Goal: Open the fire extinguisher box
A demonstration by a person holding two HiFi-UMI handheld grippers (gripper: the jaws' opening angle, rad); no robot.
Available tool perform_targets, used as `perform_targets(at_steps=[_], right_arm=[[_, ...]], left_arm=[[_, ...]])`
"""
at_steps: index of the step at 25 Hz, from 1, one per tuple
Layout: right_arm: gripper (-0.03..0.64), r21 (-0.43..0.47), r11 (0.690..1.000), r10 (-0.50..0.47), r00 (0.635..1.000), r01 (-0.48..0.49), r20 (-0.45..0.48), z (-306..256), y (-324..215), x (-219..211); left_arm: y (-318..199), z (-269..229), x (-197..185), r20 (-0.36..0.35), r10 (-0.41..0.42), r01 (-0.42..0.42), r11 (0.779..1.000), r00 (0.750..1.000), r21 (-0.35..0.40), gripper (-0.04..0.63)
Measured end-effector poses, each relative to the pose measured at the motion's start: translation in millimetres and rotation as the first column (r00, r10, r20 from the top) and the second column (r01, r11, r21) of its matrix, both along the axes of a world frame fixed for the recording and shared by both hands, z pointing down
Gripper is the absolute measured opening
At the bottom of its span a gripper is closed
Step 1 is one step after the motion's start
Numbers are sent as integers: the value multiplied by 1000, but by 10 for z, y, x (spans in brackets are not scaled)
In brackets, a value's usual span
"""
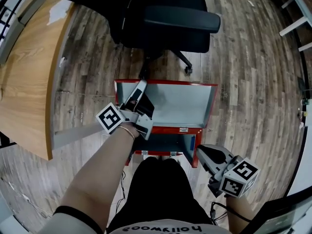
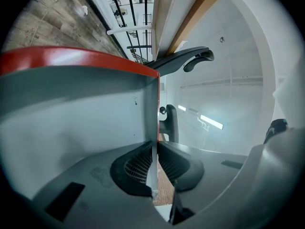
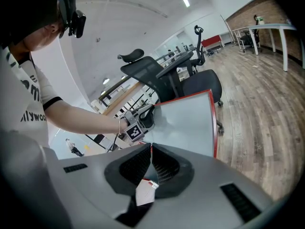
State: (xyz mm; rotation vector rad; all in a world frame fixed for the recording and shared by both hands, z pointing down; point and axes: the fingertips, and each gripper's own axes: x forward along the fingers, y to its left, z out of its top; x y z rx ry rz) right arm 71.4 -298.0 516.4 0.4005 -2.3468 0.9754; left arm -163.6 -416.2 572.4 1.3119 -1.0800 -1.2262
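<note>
Head view: the only legible print is on your white shirt, upside down and cut off, roughly "hollywoo". Each gripper carries a cube with black-and-white square markers. The red fire extinguisher box sits on the wood-plank floor directly in front of you. Its lid is raised, showing a flat grey sheet-metal inside face with a red rim. Your left arm is extended, with the left gripper at the lid's left edge. The right gripper is held just beside the box's right corner, angled downward. A black office chair stands behind the box, and a curved wooden tabletop lies to the left.

Left gripper view: the ribbed jaws are clamped on the thin edge of the lid (the sheet runs straight down between the pads).

Right gripper view: the jaws are closed tip to tip and hold nothing. The shirt print reads "llywood" here.
</note>
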Motion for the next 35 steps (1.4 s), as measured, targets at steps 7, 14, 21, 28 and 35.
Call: perform_targets(at_steps=[7,14,21,28,35], right_arm=[[12,20,1000,15,1000,-15,2,-76,-70,41],[12,62,998,17,1000,-17,9,-177,-83,83],[12,64,998,6,1000,-7,17,-247,-30,150],[12,107,994,-10,999,6,39,-372,21,146],[12,132,990,-50,996,41,73,-615,137,85]], left_arm=[[-2,-25,-2,34,6,-5,1000,999,-8,37],[197,-127,6,-6,-5,6,997,1000,81,37],[505,-104,24,-1,-26,26,998,1000,52,37],[715,-165,255,116,47,-49,999,992,17,35],[858,-805,446,240,104,-129,988,965,90,6]])
